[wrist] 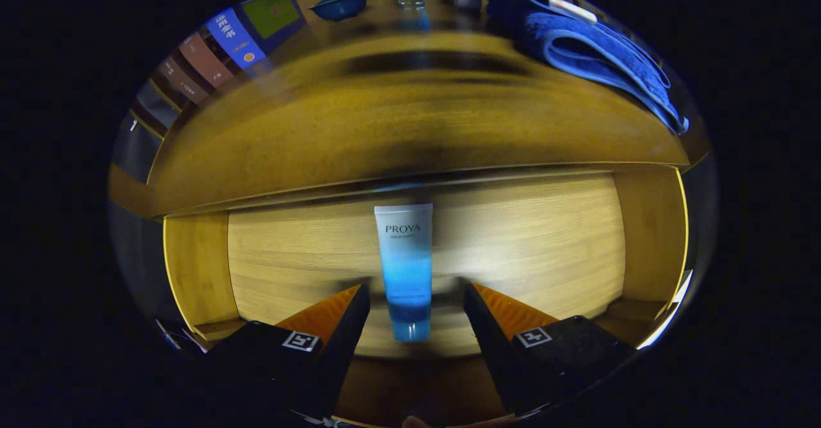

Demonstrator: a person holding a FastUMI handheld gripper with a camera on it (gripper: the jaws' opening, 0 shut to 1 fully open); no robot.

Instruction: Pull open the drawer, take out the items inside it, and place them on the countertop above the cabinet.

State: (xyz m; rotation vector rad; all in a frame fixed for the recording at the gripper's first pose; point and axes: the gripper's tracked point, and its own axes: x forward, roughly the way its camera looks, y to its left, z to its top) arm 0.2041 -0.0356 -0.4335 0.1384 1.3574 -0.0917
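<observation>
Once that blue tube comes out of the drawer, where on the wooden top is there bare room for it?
The open gripper straddles the blue-and-white tube in the drawer. On the wooden countertop, the broad front strip is bare. The back is crowded: blue lidded bowl, folded blue towel, books at the left.

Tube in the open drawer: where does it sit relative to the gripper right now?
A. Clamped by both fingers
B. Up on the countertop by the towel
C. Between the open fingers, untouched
C: the tube lies on the drawer floor, between the gripper's spread fingers, gaps either side.
</observation>
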